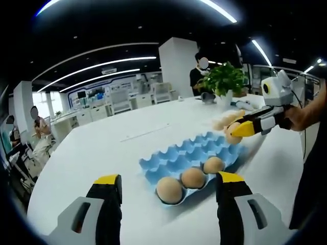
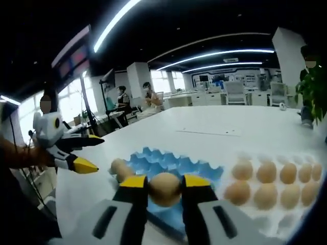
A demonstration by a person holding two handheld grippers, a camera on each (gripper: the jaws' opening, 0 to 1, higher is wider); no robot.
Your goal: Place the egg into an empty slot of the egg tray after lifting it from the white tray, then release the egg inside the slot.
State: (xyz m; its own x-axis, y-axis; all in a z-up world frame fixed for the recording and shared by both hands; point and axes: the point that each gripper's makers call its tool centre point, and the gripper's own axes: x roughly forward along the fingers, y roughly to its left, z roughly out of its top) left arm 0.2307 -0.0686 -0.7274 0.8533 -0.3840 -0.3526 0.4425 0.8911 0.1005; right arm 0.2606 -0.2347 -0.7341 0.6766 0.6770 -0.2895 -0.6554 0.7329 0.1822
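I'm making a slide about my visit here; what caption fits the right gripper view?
Right gripper holding an egg above the blue egg tray, beside a white tray of eggs.

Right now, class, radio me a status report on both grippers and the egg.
Right gripper shut on egg, over blue egg tray. Left gripper open, holding nothing. Three eggs already in tray, many slots free.

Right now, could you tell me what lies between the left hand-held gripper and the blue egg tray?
Bare white table, in the left gripper view.

Egg (image 2: 164, 189) clamped between right gripper (image 2: 164, 185) jaws above blue egg tray (image 2: 176, 164), beside white tray (image 2: 286, 214) of eggs.
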